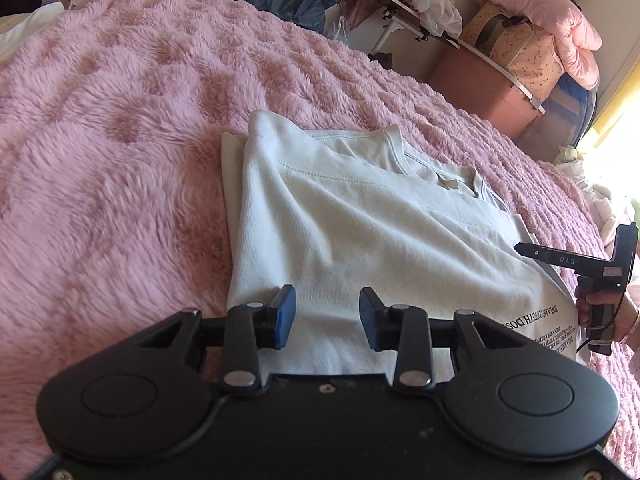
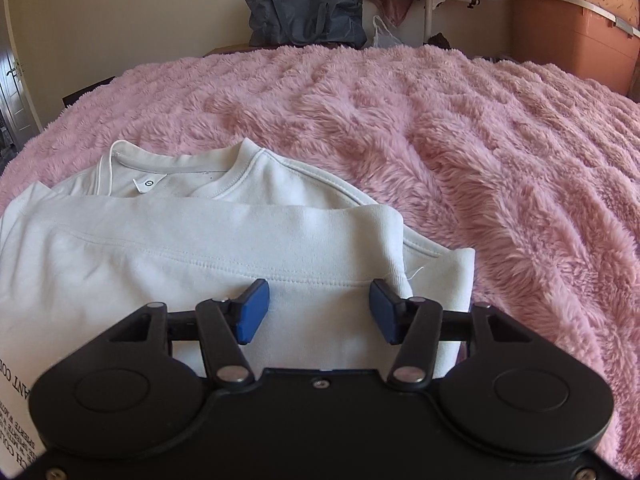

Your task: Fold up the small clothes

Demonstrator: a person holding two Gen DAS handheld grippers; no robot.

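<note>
Closest to the left wrist camera, the left gripper [image 1: 328, 316] has its blue-padded fingers [image 1: 286, 314] spread apart, nothing between them, poised over the near edge of a folded white shirt [image 1: 360, 224]. From the right wrist camera the right gripper [image 2: 318, 312] is likewise spread, its blue pads [image 2: 253, 312] apart over the shirt's folded-over upper layer, near that layer's right-hand corner, gripping nothing. Whether either gripper's pads touch the cloth cannot be told. Seen from the left camera, the right gripper [image 1: 524, 248] shows side-on at the shirt's far right edge, held in the person's right hand [image 1: 608, 312]. Black printed text [image 1: 552, 328] runs along the shirt near that hand. Further along, the shirt's hemmed layer lies doubled over the body, and beyond it the neckline with a small label [image 2: 148, 185] faces up. All of it lies on a fluffy pink blanket [image 2: 480, 140] that covers the bed. Past the blanket's far edge sit a dark blue bag [image 2: 306, 14], a brown storage box [image 2: 572, 36] and a pink quilt [image 1: 552, 12] piled on patterned boxes.
</note>
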